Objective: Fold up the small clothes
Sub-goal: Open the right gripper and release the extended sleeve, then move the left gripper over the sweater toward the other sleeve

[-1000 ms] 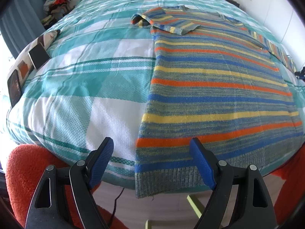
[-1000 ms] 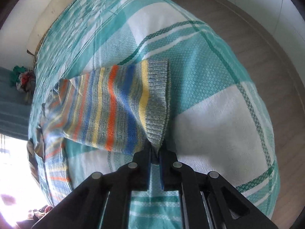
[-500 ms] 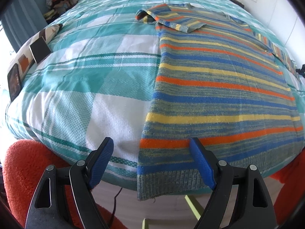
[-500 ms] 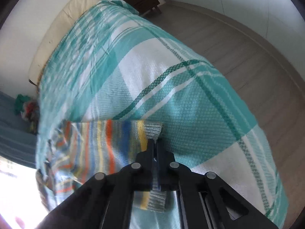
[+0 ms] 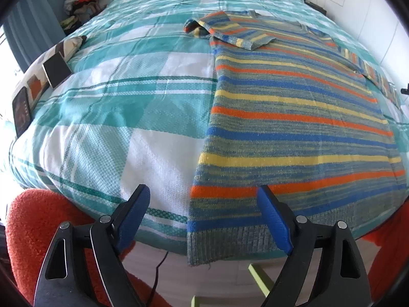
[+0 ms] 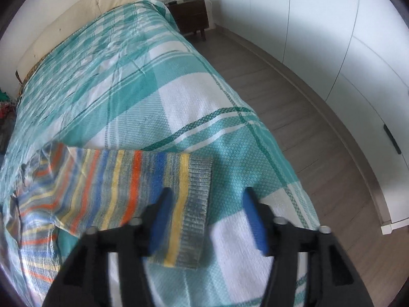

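Striped sweater [image 5: 294, 117] lies flat on the checked bedspread [image 5: 122, 107]; both hand-held grippers [image 5: 204, 220] [image 6: 204, 220] gape wide, holding nothing.

White wardrobe doors [image 6: 332, 51], grey wood floor [image 6: 294, 97], dark nightstand [image 6: 191, 15], cream headboard [image 6: 76, 20]

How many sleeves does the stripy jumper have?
2: one striped knitted sleeve folded across the jumper's far left shoulder, the other lying stretched out on the teal checked bedspread under the right gripper.

One striped sweater [image 5: 294, 117], one plaid bedspread [image 5: 115, 107], two tools [image 5: 204, 220], one nightstand [image 6: 191, 15]
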Available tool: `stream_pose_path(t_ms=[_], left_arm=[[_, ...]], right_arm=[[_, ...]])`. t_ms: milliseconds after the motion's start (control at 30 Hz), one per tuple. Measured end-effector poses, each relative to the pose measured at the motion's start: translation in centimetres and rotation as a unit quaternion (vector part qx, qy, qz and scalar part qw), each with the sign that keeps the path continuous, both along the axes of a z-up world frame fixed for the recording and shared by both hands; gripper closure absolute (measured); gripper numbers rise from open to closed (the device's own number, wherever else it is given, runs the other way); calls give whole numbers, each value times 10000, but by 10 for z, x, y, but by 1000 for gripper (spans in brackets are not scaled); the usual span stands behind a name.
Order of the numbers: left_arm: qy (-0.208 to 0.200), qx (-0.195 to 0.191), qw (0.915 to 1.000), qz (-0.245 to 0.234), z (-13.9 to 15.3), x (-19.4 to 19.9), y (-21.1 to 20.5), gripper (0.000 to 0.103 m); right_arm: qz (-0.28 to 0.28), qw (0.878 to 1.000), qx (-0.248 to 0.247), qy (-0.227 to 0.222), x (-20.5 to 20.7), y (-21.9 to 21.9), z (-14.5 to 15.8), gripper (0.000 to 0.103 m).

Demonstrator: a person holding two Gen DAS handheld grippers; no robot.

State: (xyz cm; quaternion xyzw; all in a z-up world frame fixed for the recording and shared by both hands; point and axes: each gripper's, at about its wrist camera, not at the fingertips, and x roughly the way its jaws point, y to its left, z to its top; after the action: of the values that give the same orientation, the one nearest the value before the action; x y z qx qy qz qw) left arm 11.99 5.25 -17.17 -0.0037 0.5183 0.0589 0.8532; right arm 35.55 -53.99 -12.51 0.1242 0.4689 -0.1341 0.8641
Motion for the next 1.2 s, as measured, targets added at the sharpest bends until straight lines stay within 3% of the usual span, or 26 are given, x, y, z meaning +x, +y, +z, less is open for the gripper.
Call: stream_pose_path(t_ms=[67,200,433,567,733,900,1033,1200], left_arm=[[-108,24,9999,-15,4,-2,-1,14],[-307,66,9995,-60,11,-2,-2,9],[-601,-65,9968,-532,28,28,-21,5],[-418,-246,9967,-650,19,55,-36,3],[408,-186,9970,-629,-27,76,-49,1],[159,-323,9978,-548,-32,70,-45,0],[211,-556,9968,-544,-35,73,-39,0],[264,-492,9969,-548,-37,73,-41,0]], right_arm=[[24,9996,-185,-207,-26,11,17,25],[99,9981,-81,-595,-93,40,40,24],[1058,9903,36,-895,-163,152,51,18],[1556,9817,104,-1097,-183,212,40,17],[2172,9708,170,-1003,-189,265,11,17],[2725,9578,-10,-912,-195,287,-3,17],[2742,9583,95,-800,-195,288,-13,17],[2746,9581,221,-778,-198,291,-15,17]])
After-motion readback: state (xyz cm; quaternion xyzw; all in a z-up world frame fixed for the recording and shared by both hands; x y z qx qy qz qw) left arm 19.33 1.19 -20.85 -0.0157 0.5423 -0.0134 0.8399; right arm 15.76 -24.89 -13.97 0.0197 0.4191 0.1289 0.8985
